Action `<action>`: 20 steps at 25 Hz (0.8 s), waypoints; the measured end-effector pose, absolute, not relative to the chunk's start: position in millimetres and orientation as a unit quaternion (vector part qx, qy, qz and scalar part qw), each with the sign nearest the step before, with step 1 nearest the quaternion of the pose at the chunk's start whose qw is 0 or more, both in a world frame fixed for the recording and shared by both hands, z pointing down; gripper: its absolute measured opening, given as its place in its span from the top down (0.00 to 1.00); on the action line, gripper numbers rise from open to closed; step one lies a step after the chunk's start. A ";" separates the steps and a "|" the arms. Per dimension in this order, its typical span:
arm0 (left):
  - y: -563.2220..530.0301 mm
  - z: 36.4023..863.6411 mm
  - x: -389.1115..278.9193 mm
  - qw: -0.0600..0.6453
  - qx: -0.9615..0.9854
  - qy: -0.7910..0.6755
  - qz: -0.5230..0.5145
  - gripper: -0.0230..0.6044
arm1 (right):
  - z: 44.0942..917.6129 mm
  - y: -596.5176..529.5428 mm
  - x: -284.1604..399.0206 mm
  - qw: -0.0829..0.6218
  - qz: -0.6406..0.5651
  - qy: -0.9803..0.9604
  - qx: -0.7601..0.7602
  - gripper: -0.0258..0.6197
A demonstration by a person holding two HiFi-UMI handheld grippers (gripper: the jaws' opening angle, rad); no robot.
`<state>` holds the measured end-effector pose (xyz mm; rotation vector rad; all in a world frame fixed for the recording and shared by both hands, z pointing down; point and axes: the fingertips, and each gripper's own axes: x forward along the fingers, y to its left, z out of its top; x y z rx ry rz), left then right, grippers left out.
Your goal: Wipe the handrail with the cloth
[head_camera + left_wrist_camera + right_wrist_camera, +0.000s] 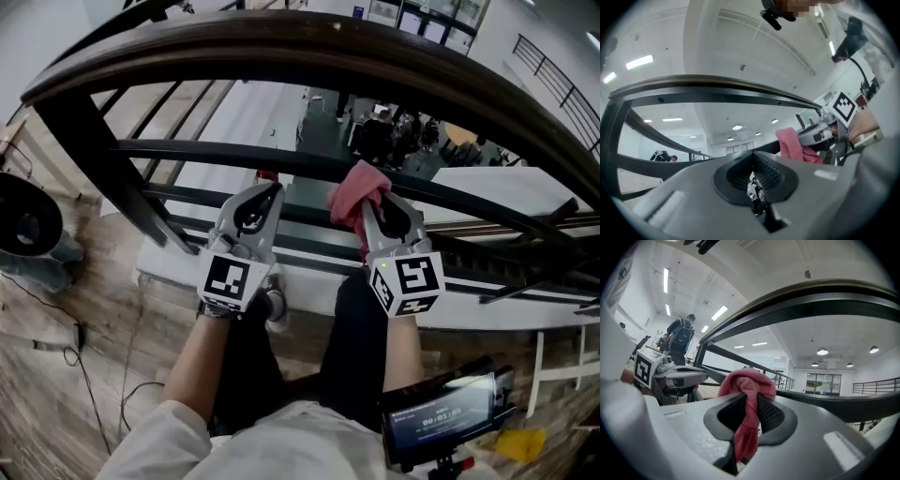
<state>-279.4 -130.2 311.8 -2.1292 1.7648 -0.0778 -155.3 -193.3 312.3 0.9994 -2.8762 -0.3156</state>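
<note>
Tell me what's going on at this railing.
A person stands at a railing with a tool in each hand. The right tool is shut on a pink cloth, raised near a dark lower bar below the wooden handrail. The left tool is alongside, shut with nothing in it. The cloth isn't on the handrail at this moment.

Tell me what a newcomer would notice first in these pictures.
The crumpled pink cloth stands out most, pinched between the jaws of the right gripper at the centre of the head view. Above it the broad, dark curved wooden handrail arches across the top of that view, over black metal bars. The left gripper sits alongside the right one, jaws shut and empty.
</note>
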 end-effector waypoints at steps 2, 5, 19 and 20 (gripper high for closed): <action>-131.2 306.0 -271.6 0.186 -0.758 0.625 -0.011 0.95 | 313.5 -195.3 -155.4 0.039 -0.103 -0.938 0.329 0.87; -133.2 302.0 -265.2 0.171 -0.761 0.626 0.010 0.95 | 313.9 -193.4 -153.3 0.041 -0.106 -0.938 0.328 0.87; -166.2 314.1 -206.8 0.177 -0.783 0.597 -0.021 0.95 | 310.9 -208.7 -109.3 0.053 -0.120 -0.929 0.347 0.87; -166.0 315.8 -203.8 0.176 -0.782 0.598 -0.022 0.95 | 311.7 -209.9 -106.4 0.054 -0.120 -0.929 0.347 0.87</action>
